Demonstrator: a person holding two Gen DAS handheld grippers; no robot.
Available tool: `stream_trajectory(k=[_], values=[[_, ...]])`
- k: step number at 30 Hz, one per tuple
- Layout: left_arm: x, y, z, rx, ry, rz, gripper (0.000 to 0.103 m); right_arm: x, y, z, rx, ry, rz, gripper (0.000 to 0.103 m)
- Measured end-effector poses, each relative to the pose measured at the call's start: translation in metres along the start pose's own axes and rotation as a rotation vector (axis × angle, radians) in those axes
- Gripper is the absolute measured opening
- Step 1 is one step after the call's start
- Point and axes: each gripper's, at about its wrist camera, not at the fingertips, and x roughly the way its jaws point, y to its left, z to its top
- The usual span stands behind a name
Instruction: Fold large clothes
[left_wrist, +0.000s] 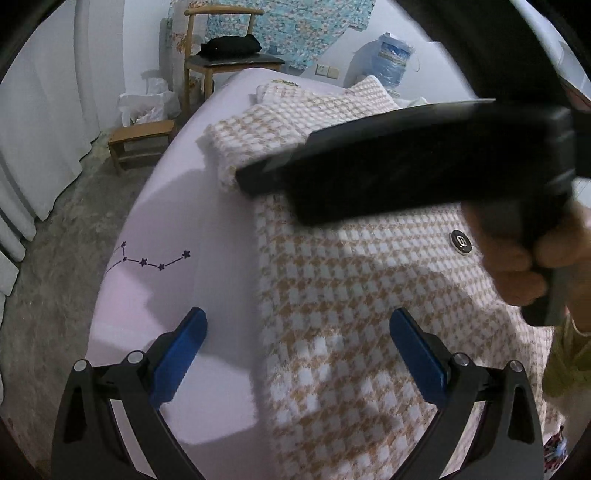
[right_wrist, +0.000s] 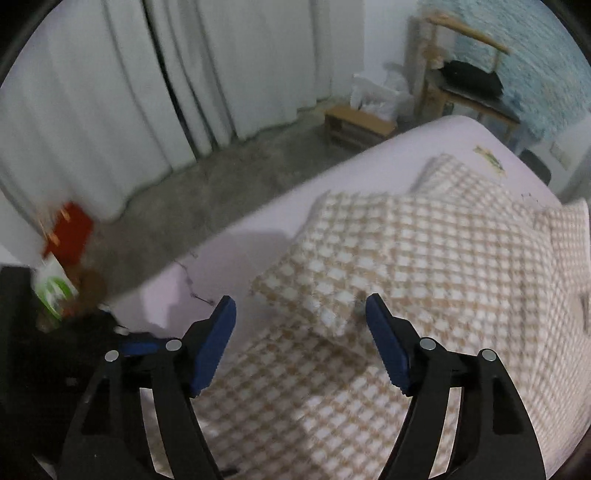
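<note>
A large tan-and-white houndstooth garment (left_wrist: 351, 295) lies spread on a pale lilac bed (left_wrist: 192, 206), with a round dark button (left_wrist: 460, 242) on its front. My left gripper (left_wrist: 299, 314) hangs open above the garment's left edge, one finger over the sheet and one over the cloth. The black body of the right gripper (left_wrist: 406, 166) crosses that view, blurred, held by a hand (left_wrist: 524, 266). In the right wrist view my right gripper (right_wrist: 300, 300) stands open over the garment (right_wrist: 406, 258). A folded flap corner (right_wrist: 317, 295) lies just ahead of its fingers, not pinched.
A wooden chair (left_wrist: 221, 62) with a black bag stands beyond the bed, beside a low wooden stool (left_wrist: 140, 140) and white plastic bags. White curtains (right_wrist: 147, 92) line the wall. A red box (right_wrist: 70, 229) and a green-white pack sit at the left. Grey floor borders the bed edge.
</note>
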Motion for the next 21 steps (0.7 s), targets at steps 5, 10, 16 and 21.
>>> stream_trajectory(k=[5,10,16,21], values=[[-0.001,0.001,-0.001,0.003,-0.004,-0.005,0.097,0.019,0.004,0.000,-0.052,0.030,-0.113,0.059],[0.001,-0.002,0.000,0.020,-0.004,0.006,0.097,0.019,-0.011,0.000,0.031,0.014,-0.151,0.027],[0.004,-0.005,0.001,0.028,0.002,0.024,0.097,-0.010,-0.049,-0.005,0.269,-0.087,-0.006,0.015],[0.007,-0.009,0.003,0.046,0.015,0.047,0.097,-0.068,-0.097,-0.020,0.517,-0.302,0.135,0.015]])
